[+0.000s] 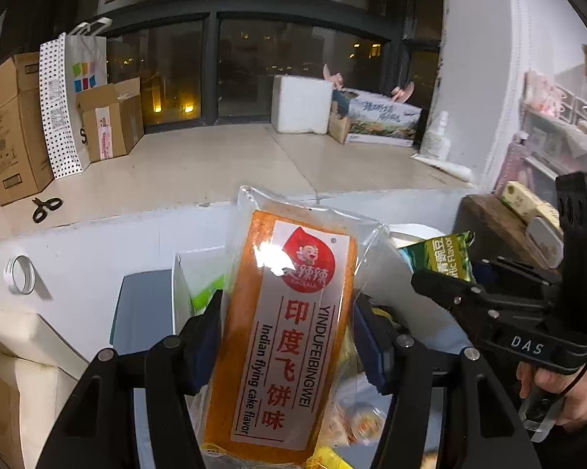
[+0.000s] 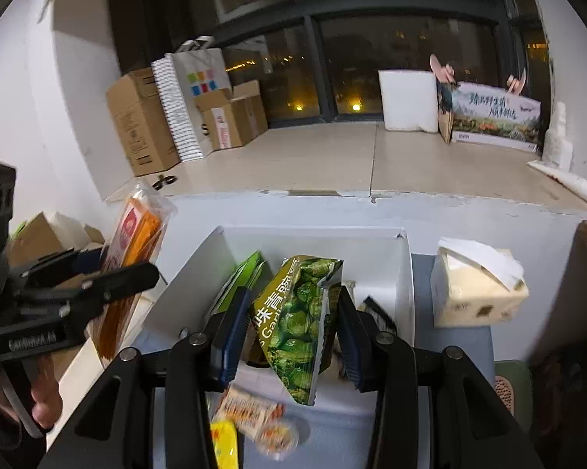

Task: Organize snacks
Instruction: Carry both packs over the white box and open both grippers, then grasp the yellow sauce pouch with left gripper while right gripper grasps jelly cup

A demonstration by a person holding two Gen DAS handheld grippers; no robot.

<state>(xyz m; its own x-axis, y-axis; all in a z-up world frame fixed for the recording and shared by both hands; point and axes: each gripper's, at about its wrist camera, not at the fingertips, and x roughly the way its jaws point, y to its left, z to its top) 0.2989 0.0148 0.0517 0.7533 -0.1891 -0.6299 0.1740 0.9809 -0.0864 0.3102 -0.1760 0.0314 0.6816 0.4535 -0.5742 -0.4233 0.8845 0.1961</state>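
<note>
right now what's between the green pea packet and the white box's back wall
Nothing: in the right wrist view, bare white floor separates the green garlic pea packet from the open white box's back wall.

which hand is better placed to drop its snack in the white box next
Right, probably. Its gripper holds the green pea packet directly in front of the white box. The left gripper holds the orange cake packet off to the box's side.
</note>
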